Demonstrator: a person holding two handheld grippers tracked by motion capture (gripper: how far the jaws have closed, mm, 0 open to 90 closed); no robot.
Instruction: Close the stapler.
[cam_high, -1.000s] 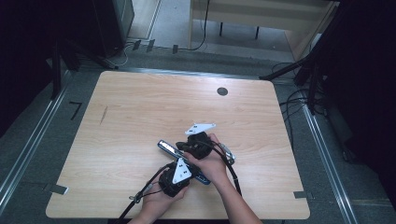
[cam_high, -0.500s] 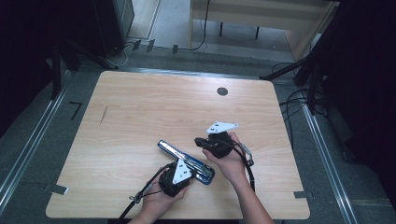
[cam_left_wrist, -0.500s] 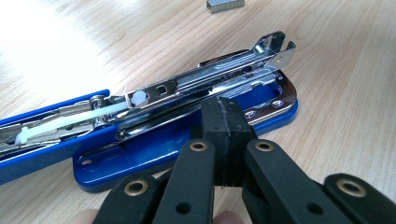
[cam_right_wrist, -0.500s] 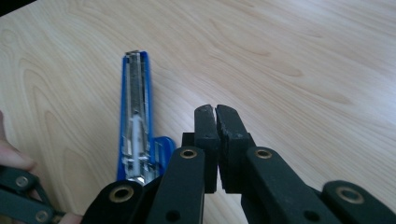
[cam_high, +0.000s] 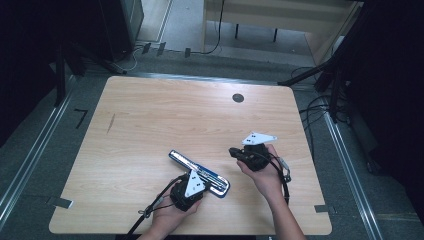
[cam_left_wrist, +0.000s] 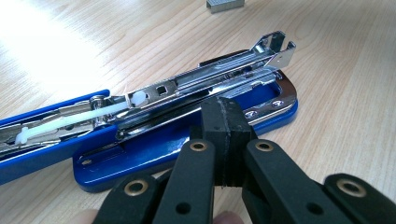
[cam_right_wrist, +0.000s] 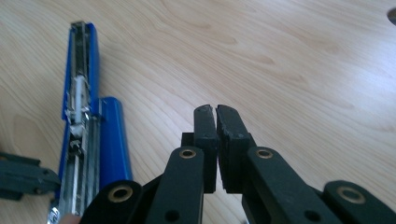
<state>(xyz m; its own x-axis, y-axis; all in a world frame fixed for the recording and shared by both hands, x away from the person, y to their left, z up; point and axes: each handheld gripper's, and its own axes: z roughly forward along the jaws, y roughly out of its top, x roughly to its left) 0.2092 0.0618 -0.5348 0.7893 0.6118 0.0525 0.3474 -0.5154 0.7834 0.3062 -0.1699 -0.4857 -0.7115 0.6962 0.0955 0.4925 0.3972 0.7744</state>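
Near the tabletop's (cam_high: 150, 110) front edge my left gripper (cam_left_wrist: 223, 122), jaws closed, pins the opened blue-and-chrome metal stapler's (cam_high: 200, 173) base — probably steadying it for loading — while my right gripper (cam_right_wrist: 215, 122), jaws together and empty, hangs apart.

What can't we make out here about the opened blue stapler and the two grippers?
- Left gripper, left gripper view: shut jaws hide whether the pads touch the stapler base.
- Stapler's far cover end, same view: cut off by the left edge.
- Small grey block, same view: cropped by the top edge, unidentifiable.
- Stapler magazine, high view: too small to tell whether staples are loaded.
- Right gripper, right gripper view: shut, nothing between its jaws.
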